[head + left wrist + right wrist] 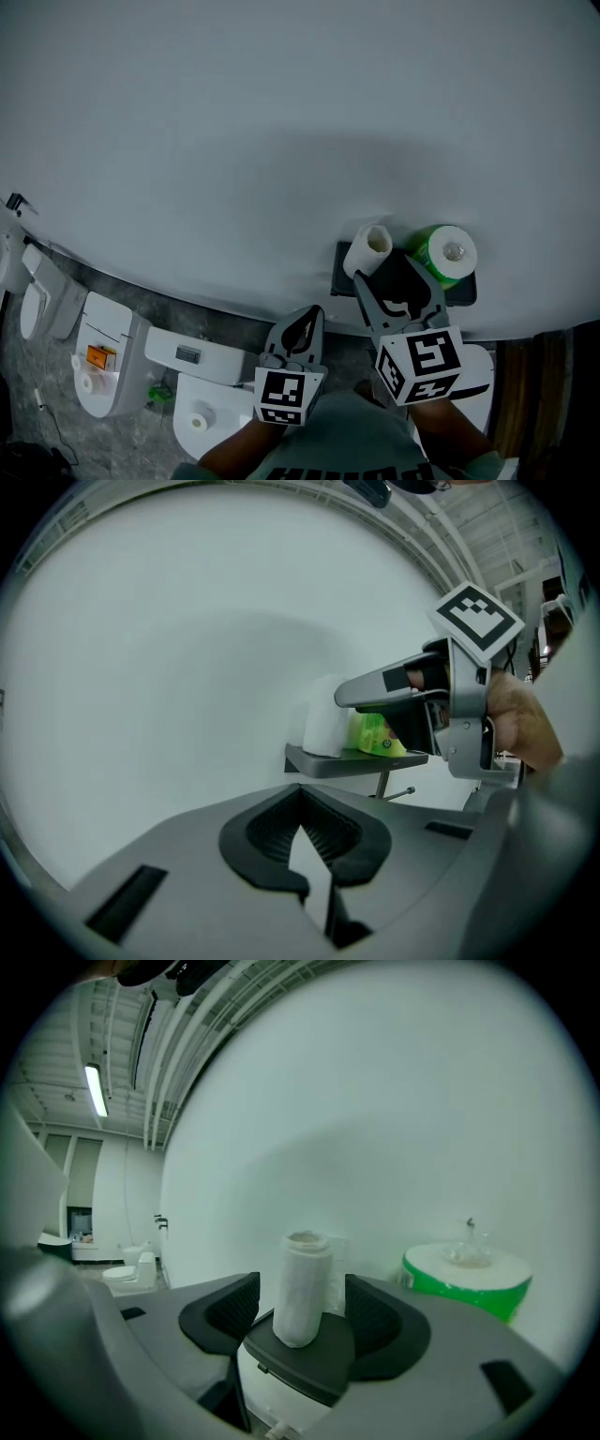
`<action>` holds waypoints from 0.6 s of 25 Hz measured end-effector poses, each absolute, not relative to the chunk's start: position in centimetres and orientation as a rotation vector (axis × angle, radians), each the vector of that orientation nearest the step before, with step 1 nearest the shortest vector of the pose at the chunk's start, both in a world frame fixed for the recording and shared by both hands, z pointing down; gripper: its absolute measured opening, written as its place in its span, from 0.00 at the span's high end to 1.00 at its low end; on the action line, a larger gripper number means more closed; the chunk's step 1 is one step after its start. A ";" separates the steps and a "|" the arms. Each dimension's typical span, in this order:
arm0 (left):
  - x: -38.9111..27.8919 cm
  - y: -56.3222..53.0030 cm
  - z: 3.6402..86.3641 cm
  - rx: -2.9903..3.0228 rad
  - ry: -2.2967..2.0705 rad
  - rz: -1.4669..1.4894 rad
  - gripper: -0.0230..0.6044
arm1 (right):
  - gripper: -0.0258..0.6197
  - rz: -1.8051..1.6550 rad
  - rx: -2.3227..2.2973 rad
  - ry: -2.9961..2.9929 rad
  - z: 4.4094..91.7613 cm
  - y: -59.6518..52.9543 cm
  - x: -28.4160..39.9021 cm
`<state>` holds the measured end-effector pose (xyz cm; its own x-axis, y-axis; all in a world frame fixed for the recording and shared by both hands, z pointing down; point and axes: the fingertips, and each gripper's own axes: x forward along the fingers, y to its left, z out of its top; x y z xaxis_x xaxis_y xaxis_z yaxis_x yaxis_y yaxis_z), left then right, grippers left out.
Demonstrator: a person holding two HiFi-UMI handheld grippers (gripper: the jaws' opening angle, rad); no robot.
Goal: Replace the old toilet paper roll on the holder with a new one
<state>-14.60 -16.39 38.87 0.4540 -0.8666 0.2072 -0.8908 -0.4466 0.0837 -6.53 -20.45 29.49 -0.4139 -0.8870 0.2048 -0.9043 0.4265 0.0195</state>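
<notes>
A thin, nearly used-up white roll [368, 249] stands upright at the left end of a dark wall shelf [464, 292]. A full roll in green wrapping [444, 253] stands at the shelf's right end. My right gripper [384, 264] is open, its jaws reaching over the shelf. In the right gripper view the thin roll [302, 1283] stands between the pads [225, 1312] without touching them, and the green roll [466, 1279] is off to the right. My left gripper [314, 314] hangs below and left of the shelf, shut and empty.
The pale wall fills the background. White toilets [112, 361] and a toilet tank [206, 394] stand on the grey floor below to the left. A wooden panel [534, 394] is at the far right. A thin metal rod [398, 794] sticks out under the shelf [337, 763].
</notes>
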 end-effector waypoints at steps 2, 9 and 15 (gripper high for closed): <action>-14.5 -16.2 38.7 2.532 -1.533 0.201 0.95 | 0.54 0.123 1.615 -2.496 29.3 -19.5 -6.2; -13.9 -14.9 37.8 2.575 -1.500 0.184 0.95 | 0.58 0.132 1.652 -2.496 30.1 -16.7 -5.3; -13.3 -13.8 38.0 2.599 -1.475 0.191 0.95 | 0.91 0.162 1.702 -2.470 31.9 -14.7 -4.2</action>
<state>-13.29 -13.84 37.97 0.5091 -0.8411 0.1825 -0.8599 -0.5064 0.0649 -4.16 -14.70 31.86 -0.3518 -0.9198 0.1738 -0.9346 0.3554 -0.0106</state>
